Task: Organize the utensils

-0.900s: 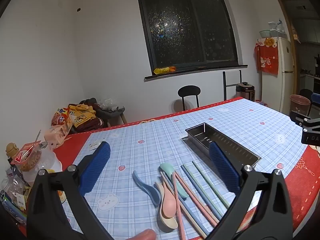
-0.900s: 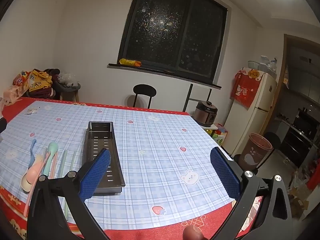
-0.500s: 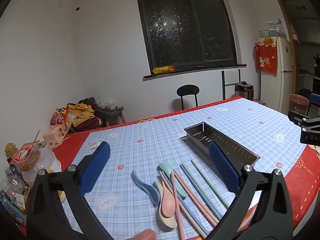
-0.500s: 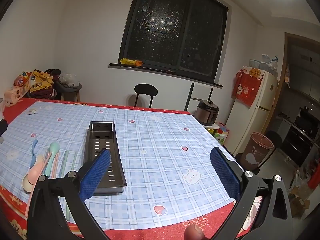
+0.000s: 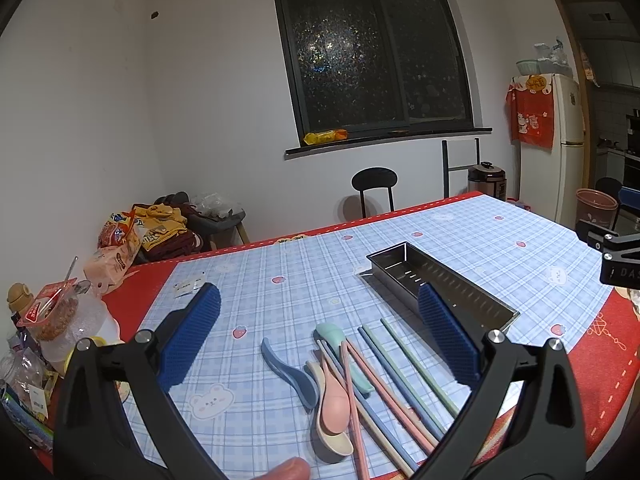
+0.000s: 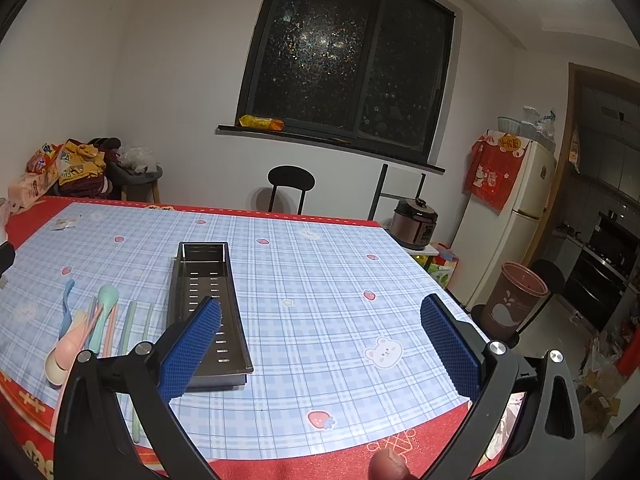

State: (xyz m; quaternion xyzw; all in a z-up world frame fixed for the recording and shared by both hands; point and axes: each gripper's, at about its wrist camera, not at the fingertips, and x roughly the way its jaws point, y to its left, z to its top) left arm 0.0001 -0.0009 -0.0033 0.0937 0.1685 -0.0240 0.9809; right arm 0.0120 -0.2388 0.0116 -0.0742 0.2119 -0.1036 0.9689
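A table covered in a blue-and-white checked cloth with strawberry and bear prints and a red border (image 5: 460, 232) fills the space ahead of both pairs of fingers. On it lies a long rectangular stainless-steel tray with a slotted bottom (image 5: 436, 284); in the left wrist view its near end sits just behind the right-hand blue pad, and in the right wrist view the tray (image 6: 204, 280) runs away from the left-hand blue pad, which covers part of its near end.

The left gripper (image 5: 316, 336) hangs above the cloth with its fingers spread wide and released, holding nothing. The right gripper (image 6: 320, 340) is likewise spread wide and empty over bare cloth.

Between the left gripper's fingers lies a loose cluster of pastel utensils: several long chopsticks in green, blue and pink (image 5: 404, 364) fanned beside the tray, touching and crossing one another; a pink spoon (image 5: 334, 400) resting on a cream spoon (image 5: 332, 438); a blue spoon (image 5: 286, 368) just left of them; and a mint-green spoon (image 5: 332, 334) at the far end. In the right wrist view this cluster lies left of the tray, beyond the left-hand finger.
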